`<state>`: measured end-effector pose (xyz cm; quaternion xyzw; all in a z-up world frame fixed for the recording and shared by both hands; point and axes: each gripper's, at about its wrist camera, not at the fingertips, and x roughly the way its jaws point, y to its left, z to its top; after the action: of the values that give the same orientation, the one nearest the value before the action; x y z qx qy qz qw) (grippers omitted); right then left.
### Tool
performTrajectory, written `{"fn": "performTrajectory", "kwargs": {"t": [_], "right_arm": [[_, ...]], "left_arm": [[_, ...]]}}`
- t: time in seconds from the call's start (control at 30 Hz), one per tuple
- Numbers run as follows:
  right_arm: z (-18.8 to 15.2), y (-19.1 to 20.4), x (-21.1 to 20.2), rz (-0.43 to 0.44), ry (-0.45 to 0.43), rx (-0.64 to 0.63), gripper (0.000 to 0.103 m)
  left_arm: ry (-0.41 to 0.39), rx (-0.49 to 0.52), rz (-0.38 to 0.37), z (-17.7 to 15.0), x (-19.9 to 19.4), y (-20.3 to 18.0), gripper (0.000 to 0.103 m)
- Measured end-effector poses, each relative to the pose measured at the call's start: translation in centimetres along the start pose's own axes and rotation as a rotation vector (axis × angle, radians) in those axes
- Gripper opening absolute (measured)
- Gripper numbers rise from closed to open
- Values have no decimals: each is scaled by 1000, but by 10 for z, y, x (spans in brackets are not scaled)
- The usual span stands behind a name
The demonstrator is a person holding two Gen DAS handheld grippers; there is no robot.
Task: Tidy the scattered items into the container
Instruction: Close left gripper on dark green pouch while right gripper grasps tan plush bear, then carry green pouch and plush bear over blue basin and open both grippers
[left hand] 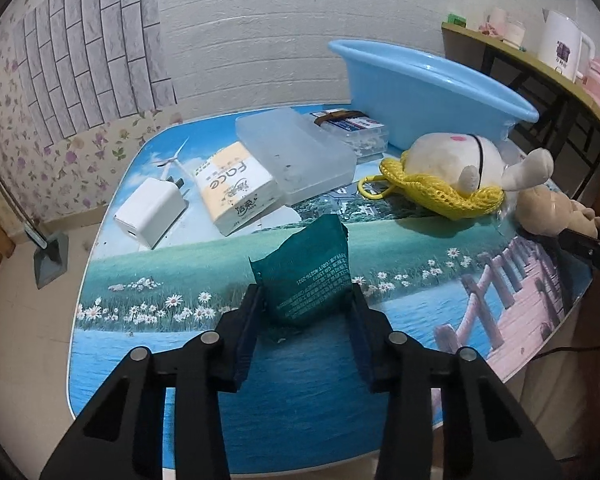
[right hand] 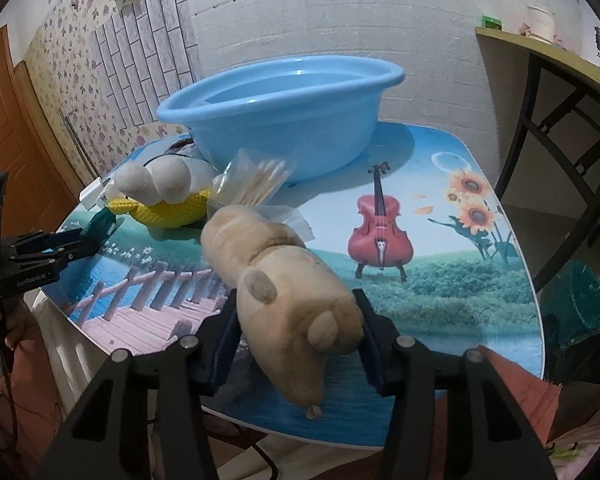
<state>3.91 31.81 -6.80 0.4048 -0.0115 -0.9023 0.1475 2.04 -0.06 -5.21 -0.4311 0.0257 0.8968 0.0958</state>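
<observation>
Both tongs are clamped: left gripper (left hand: pixel 305 304) on the packet (left hand: pixel 306 272), right gripper (right hand: pixel 296 332) apparently on the plush (right hand: pixel 284 292). Lift straight, clear the basin (right hand: pixel 284 120) rim, then release.

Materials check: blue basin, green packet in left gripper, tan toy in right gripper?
Blue basin: looks like moulded plastic, smooth and glossy, with sheen on the rim. Green packet: thin foil or plastic film, creased, torn top edge, printed text. Tan toy: plush fabric, fuzzy matte pile, probably soft-stuffed.
</observation>
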Motion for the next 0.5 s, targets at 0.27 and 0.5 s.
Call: {"fn": "performTrajectory", "kwargs": {"t": [0.27, 0.5], "right_arm": [[8, 3, -26, 7, -91, -14, 49], [24, 2, -53, 44, -191, 13, 49]], "left_arm": [[-54, -64, -41, 3, -20, 6, 38], [-97, -85, -86, 15, -37, 1, 38]]}}
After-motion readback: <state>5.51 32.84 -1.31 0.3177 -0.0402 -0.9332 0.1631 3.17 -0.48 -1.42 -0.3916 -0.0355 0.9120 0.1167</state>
